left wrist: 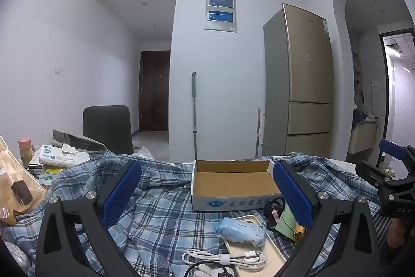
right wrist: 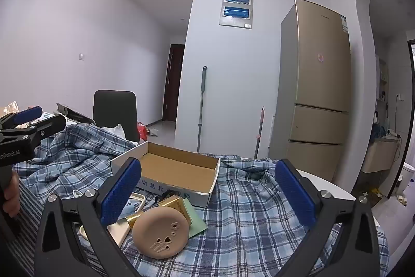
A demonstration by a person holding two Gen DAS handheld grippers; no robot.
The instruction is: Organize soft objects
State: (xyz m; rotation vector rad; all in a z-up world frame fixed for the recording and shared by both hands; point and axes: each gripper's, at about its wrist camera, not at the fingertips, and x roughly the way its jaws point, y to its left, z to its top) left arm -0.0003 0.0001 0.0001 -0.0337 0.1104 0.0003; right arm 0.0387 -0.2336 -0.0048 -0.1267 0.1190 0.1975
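Note:
A blue plaid cloth [left wrist: 160,209] lies rumpled over the table; it also shows in the right wrist view [right wrist: 246,212]. An open, empty cardboard box [left wrist: 233,182] sits on it, also in the right wrist view [right wrist: 179,170]. A light blue tissue pack [left wrist: 241,229] lies on a cream tray [left wrist: 267,256]. A tan round pad [right wrist: 160,231] lies near my right gripper. My left gripper [left wrist: 207,194] is open and empty above the cloth. My right gripper [right wrist: 207,191] is open and empty, and shows at the left wrist view's right edge [left wrist: 391,173].
White cables [left wrist: 225,258] lie by the tray. A green card [right wrist: 197,222] and gold items [right wrist: 173,203] lie before the box. A tissue box [left wrist: 62,157], paper bag [left wrist: 15,186] and clutter sit at left. A dark chair [left wrist: 107,129] and fridge [left wrist: 303,85] stand behind.

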